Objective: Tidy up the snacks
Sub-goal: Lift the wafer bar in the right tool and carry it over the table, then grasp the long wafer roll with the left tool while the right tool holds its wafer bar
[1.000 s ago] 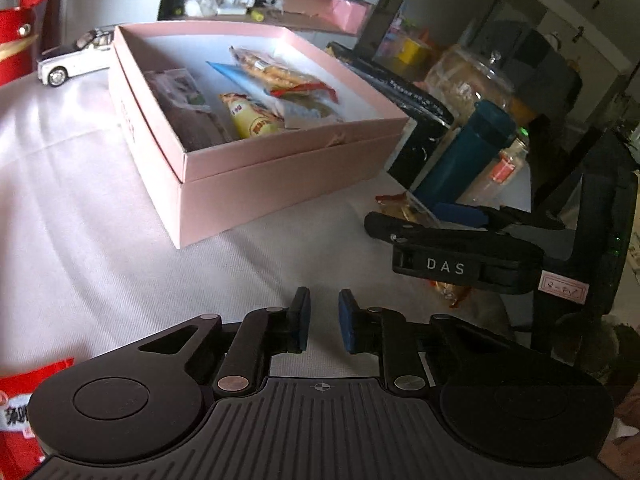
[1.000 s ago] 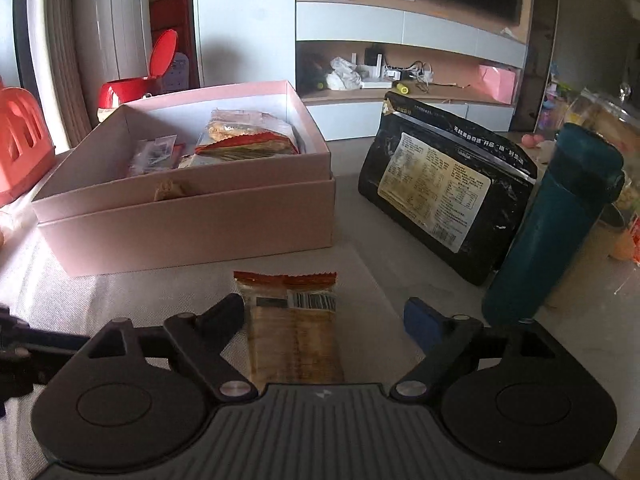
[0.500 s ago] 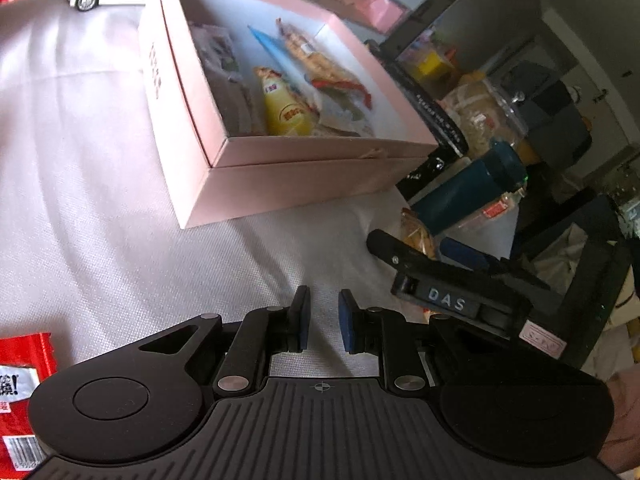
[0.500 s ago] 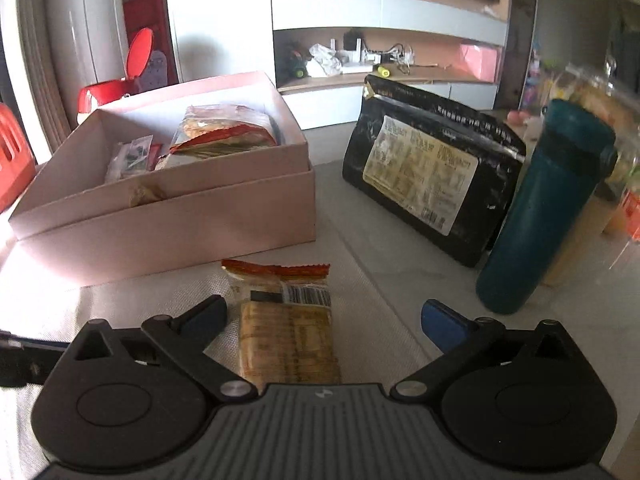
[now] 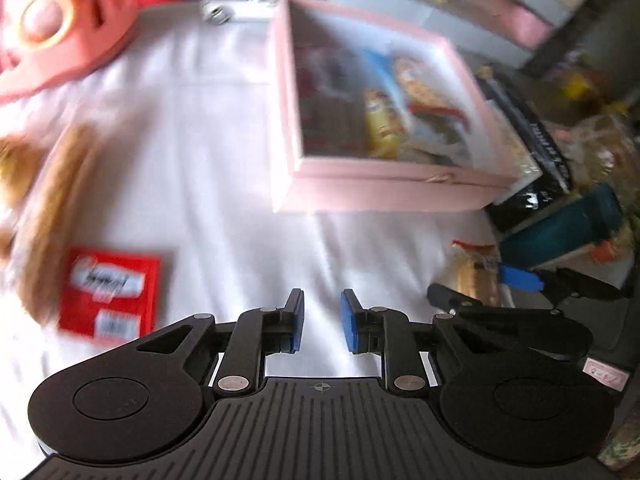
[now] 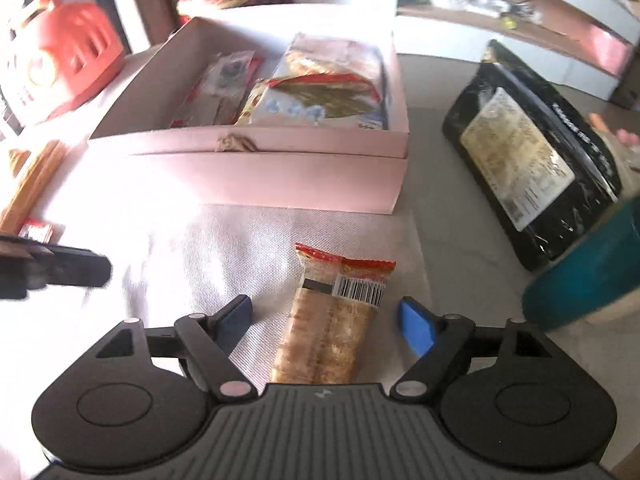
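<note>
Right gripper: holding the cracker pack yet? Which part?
No. The right gripper is open, fingers either side of the cracker pack on the cloth. The left gripper holds nothing.

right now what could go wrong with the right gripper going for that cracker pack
1. The right gripper is open around the cracker pack, which lies flat on the cloth; closing low could pinch cloth too.
2. The crackers might crack under a hard squeeze.
3. The teal bottle stands close on the right, so a wide swing toward the pink box could knock it.
</note>
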A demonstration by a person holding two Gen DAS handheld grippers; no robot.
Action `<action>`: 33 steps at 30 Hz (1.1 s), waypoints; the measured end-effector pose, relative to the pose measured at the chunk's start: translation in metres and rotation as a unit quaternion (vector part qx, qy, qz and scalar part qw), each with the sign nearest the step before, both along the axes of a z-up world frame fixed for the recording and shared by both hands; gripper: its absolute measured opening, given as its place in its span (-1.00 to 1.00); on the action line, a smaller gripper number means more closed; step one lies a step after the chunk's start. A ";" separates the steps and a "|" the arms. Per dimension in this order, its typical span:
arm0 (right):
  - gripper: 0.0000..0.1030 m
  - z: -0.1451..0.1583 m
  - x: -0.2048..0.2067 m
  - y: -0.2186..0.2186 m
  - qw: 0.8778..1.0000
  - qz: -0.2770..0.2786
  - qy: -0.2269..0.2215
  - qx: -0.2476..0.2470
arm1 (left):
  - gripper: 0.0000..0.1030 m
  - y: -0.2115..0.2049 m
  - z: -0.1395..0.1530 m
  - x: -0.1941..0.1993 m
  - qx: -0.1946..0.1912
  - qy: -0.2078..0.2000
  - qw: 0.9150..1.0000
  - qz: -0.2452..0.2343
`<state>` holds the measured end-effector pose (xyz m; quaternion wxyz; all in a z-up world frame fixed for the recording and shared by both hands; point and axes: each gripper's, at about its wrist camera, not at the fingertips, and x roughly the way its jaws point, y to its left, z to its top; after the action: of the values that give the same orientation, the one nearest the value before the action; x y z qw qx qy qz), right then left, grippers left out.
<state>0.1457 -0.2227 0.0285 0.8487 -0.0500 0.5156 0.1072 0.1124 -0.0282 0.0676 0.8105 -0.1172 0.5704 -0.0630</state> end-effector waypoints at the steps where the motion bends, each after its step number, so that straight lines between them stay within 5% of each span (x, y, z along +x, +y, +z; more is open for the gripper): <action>1: 0.55 0.001 0.002 0.002 1.000 0.006 0.005 -0.004 | -0.55 0.002 0.000 0.000 0.009 0.019 1.000 0.003; 6: -0.08 0.008 0.002 0.007 1.000 0.004 0.028 -0.011 | -0.54 0.010 -0.005 -0.002 0.019 0.049 0.999 -0.007; 9: -0.27 0.010 0.000 0.018 0.999 -0.011 0.036 -0.025 | -0.51 0.024 -0.005 -0.005 0.011 0.042 0.999 -0.027; 21: -0.29 0.012 -0.027 0.104 0.973 -0.169 0.067 -0.143 | -0.52 0.117 0.037 -0.016 -0.025 0.024 0.989 -0.147; 26: -0.29 0.013 -0.028 0.106 0.962 -0.220 0.074 -0.144 | -0.52 0.150 0.049 -0.018 -0.007 0.004 0.992 -0.125; 33: -0.28 0.013 -0.033 0.109 0.962 -0.222 0.066 -0.148 | -0.52 0.172 0.048 0.012 0.051 -0.008 0.994 -0.101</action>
<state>0.1128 -0.1142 0.0415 0.7984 -0.0523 0.5787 -0.1580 0.1241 0.1436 0.1153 0.8095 -0.0169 0.5751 -0.1168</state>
